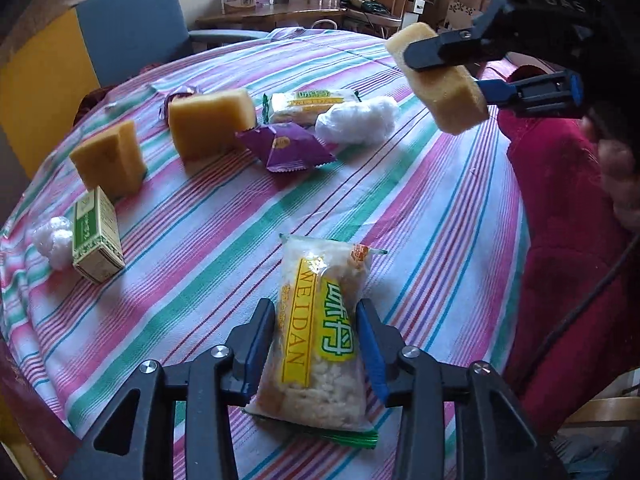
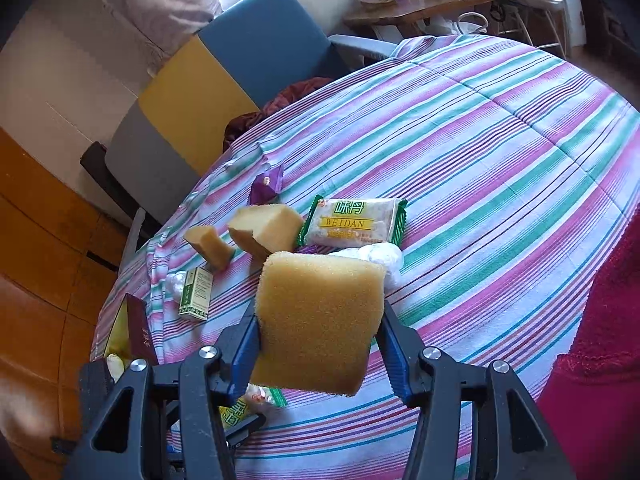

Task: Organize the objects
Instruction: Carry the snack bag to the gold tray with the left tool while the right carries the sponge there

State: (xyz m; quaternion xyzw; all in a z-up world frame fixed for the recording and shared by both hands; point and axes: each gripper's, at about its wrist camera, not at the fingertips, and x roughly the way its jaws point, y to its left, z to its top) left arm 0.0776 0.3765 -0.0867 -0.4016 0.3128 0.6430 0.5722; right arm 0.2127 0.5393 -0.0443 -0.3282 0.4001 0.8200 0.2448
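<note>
Snack packet: flat on the striped surface, lying between the fingers of the left hand-held gripper; long axis running near to far, in line with the fingers.
Left hand-held gripper: straddling the packet's middle, blue pads right at the wrapper's sides; firm pinch or mere touch not clear, packet not lifted.
Right hand-held gripper: clamped on a yellow sponge, carried in the air above the surface, up and to the right of the packet in the left wrist view.
Nearer hand: left, already on the packet; right well apart and occupied.
Near edge: surface rim close behind the packet, a red garment draped along the right side.
Far group: second snack packet, white wad, purple wrapper and two more sponges clustered well beyond the packet.
Left side: green-and-white box with another white wad just beside it, apart from the packet.
Open room: bare striped cloth between the packet and the far group, and to the right; straight lift likely unobstructed.
Risk: slippery, crinkly wrapper likely to slide if pinched only lightly.
</note>
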